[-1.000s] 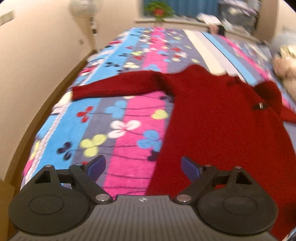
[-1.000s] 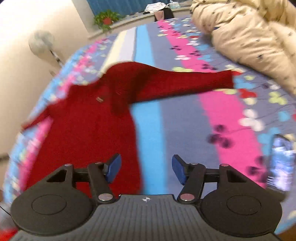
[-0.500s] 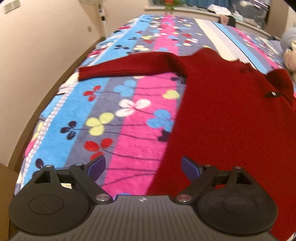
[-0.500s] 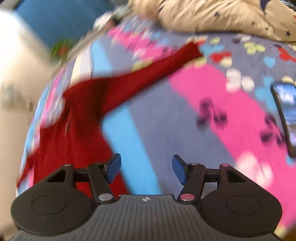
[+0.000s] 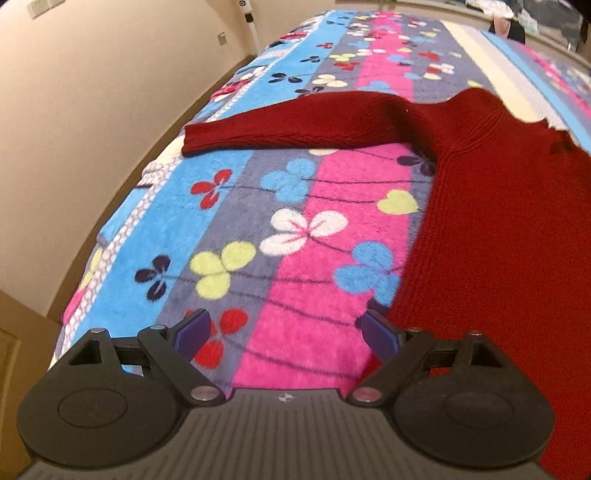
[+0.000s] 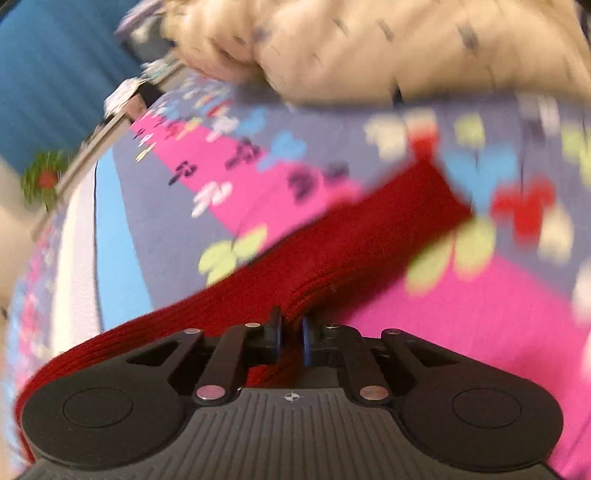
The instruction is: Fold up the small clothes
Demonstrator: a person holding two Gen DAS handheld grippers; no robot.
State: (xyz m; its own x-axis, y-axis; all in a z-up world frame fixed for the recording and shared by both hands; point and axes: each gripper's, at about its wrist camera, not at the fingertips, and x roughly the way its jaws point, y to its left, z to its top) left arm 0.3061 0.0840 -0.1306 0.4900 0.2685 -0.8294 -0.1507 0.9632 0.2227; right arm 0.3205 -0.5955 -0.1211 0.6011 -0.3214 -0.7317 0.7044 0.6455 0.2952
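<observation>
A dark red knitted sweater (image 5: 498, 221) lies flat on a bed's flowered blanket (image 5: 295, 295), its left sleeve (image 5: 295, 122) stretched out toward the wall. My left gripper (image 5: 284, 326) hangs open low over the blanket, just left of the sweater's side edge, with nothing between its fingers. In the blurred right wrist view the sweater's other sleeve (image 6: 369, 240) runs diagonally to its cuff. My right gripper (image 6: 291, 325) is closing on that sleeve, and its pads pinch a raised fold of the red knit.
A cream wall (image 5: 74, 110) runs close along the bed's left side, with a fan's pole (image 5: 251, 26) at the far end. A bulky beige quilt (image 6: 406, 48) lies beyond the right sleeve. A potted plant (image 6: 44, 177) and blue curtain (image 6: 48, 74) stand behind.
My right gripper swung to the right and down to the right sleeve, and its jaws went from wide open to pinched on the knit. My left gripper sank nearer the blanket, still open.
</observation>
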